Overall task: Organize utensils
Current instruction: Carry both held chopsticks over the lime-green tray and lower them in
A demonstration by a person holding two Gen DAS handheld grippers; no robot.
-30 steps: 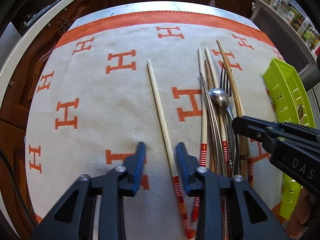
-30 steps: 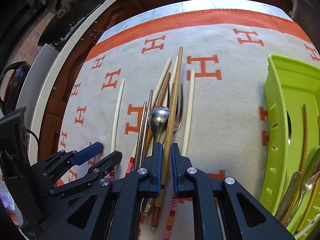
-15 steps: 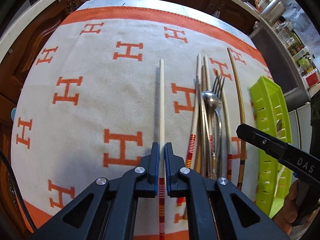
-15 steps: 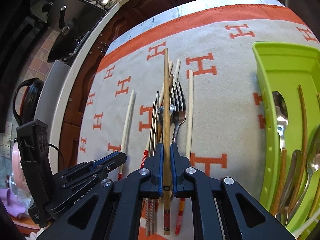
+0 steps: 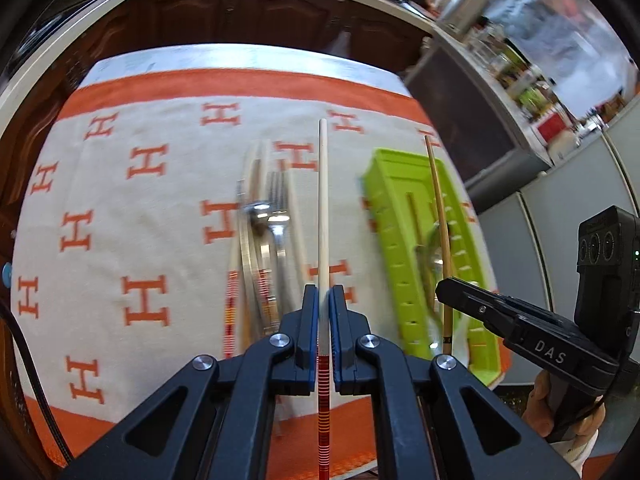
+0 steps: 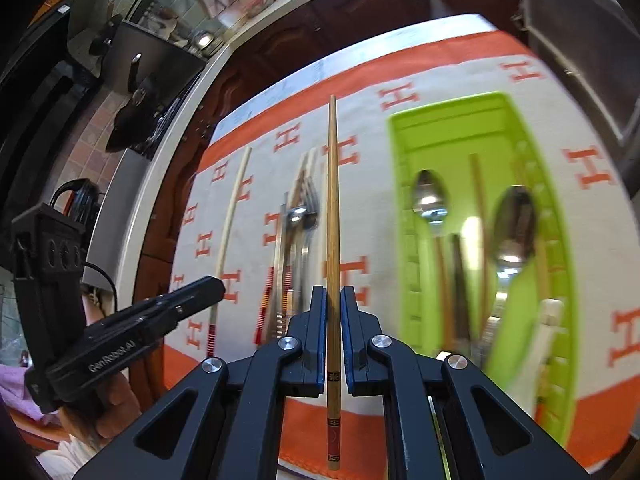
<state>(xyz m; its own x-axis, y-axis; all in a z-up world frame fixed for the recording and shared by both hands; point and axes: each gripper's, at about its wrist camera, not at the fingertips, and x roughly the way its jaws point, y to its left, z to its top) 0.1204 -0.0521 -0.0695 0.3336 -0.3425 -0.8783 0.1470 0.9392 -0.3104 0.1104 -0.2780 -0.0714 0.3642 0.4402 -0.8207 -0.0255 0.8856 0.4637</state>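
Note:
My left gripper (image 5: 324,300) is shut on a pale chopstick (image 5: 323,200) with a red-striped end, held above the cloth and pointing away. My right gripper (image 6: 333,300) is shut on a brown bamboo chopstick (image 6: 333,200), also lifted off the cloth. That brown chopstick (image 5: 438,216) shows over the green tray (image 5: 392,216) in the left wrist view, with the right gripper (image 5: 444,292) at its near end. The pale chopstick (image 6: 231,232) and left gripper (image 6: 216,284) appear at the left of the right wrist view. A pile of chopsticks, a fork and a spoon (image 5: 264,240) lies on the cloth.
The green tray (image 6: 404,200) holds spoons (image 6: 430,196) and wooden-handled utensils. The white cloth with orange H marks (image 5: 144,216) covers the table. Dark cabinets and a counter with jars stand beyond the far edge. A hand (image 5: 560,412) grips the right tool.
The left gripper closed on the pale chopstick and lifted it. The right gripper raised the brown chopstick out of the pile and carried it toward the green tray.

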